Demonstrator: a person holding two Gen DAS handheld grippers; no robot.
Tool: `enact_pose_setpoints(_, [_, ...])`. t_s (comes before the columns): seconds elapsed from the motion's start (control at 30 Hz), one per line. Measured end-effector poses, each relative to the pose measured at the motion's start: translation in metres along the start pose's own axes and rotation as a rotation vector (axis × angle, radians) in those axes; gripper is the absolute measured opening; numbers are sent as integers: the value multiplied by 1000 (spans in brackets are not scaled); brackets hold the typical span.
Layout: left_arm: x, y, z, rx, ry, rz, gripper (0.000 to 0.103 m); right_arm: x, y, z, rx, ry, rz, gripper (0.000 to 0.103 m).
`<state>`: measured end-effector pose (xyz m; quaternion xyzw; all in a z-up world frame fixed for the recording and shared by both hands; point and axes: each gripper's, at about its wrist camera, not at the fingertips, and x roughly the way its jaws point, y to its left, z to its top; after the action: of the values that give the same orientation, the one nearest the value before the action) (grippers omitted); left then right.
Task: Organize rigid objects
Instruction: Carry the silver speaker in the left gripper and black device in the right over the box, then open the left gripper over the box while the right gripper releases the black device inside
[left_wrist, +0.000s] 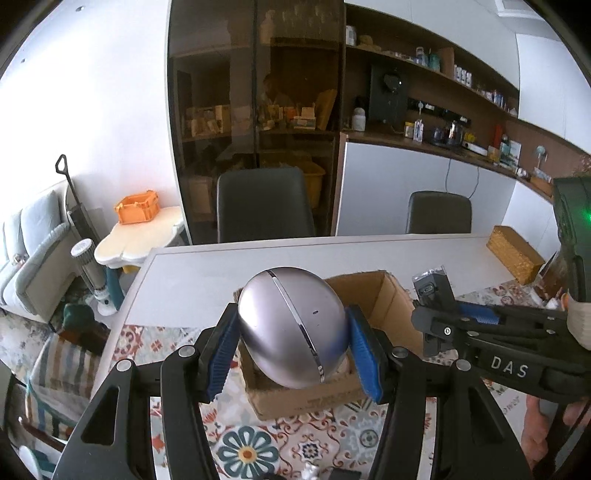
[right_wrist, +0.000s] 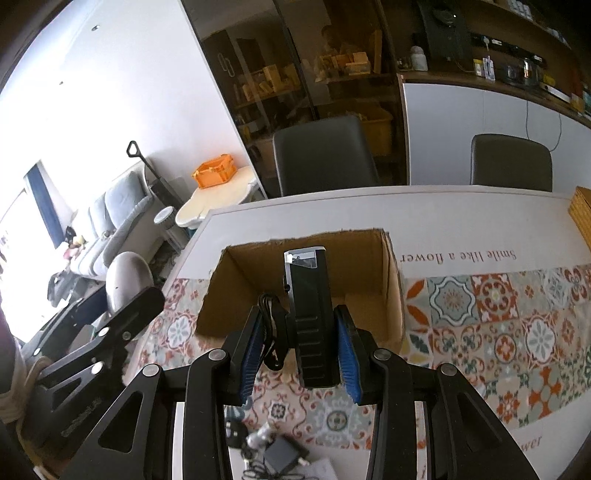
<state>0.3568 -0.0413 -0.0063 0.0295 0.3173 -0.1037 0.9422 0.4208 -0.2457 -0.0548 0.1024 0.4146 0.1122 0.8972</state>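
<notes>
My left gripper is shut on a silver egg-shaped device and holds it above the near left part of an open cardboard box. My right gripper is shut on a black rectangular device with a coiled black cable, held upright over the near edge of the same box. In the left wrist view the right gripper and its black device show at the right. In the right wrist view the silver device shows at the left.
The box stands on a white table with a patterned tile mat. A woven yellow box lies at the far right. Small dark items and cables lie by the near edge. Two dark chairs stand behind the table.
</notes>
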Motion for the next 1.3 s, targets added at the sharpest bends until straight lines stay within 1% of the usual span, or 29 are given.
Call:
enact_pose_setpoints(0.13, [16,0,7,18,28,6,57,15,-1,16,-15,17,-17,38])
enact_pose_setpoints(0.27, [34,3,13,6,60,14,57,32,-4,30,-21,48,-33,38])
enact_pose_setpoints(0.37, [52,5,14,-4,117,2,57,49,-9,37,-11,94,-32,38])
enact_pose_setpoints(0.43, [65,6,13,-6,168,-14,57,59,-13,39,-1,124,-30,38])
enact_pose_setpoints(0.53, [81,7,9,-21,219,-42,57,72,-19,40,8,158,-32,38])
enact_pose_setpoints(0.6, [88,9,7,-25,245,-31,57,80,-21,39,5,176,-38,38])
enact_pose_setpoints(0.8, [104,9,-4,-27,312,-31,57,92,-26,37,4,205,-44,38])
enact_pose_setpoints(0.87, [106,8,-5,-27,314,-20,59,95,-26,37,3,211,-49,38])
enact_pose_setpoints(0.9, [107,8,-5,-25,316,-1,61,96,-26,37,2,214,-50,38])
enact_pose_setpoints(0.97, [106,10,-6,-24,311,29,68,99,-26,36,-1,222,-50,38])
enact_pose_setpoints(1.0, [105,12,-5,-34,311,46,69,100,-25,35,-5,228,-49,38])
enact_pose_setpoints(1.07, [102,17,-4,-59,305,56,74,102,-25,36,-6,233,-47,39])
enact_pose_setpoints(1.1, [100,20,-4,-68,299,69,76,103,-24,36,-5,235,-45,41])
enact_pose_setpoints(1.13, [99,21,-4,-70,292,81,80,104,-24,37,-1,236,-42,45])
enact_pose_setpoints(1.17, [98,23,-3,-69,285,95,83,104,-24,37,1,237,-37,46])
enact_pose_setpoints(1.2, [95,24,-3,-66,276,111,83,104,-23,38,0,234,-38,50])
enact_pose_setpoints(1.23, [92,25,-3,-61,266,127,85,102,-22,39,-2,221,-48,58])
enact_pose_setpoints(1.3, [87,27,-5,-55,253,142,86,98,-19,40,-7,198,-75,63])
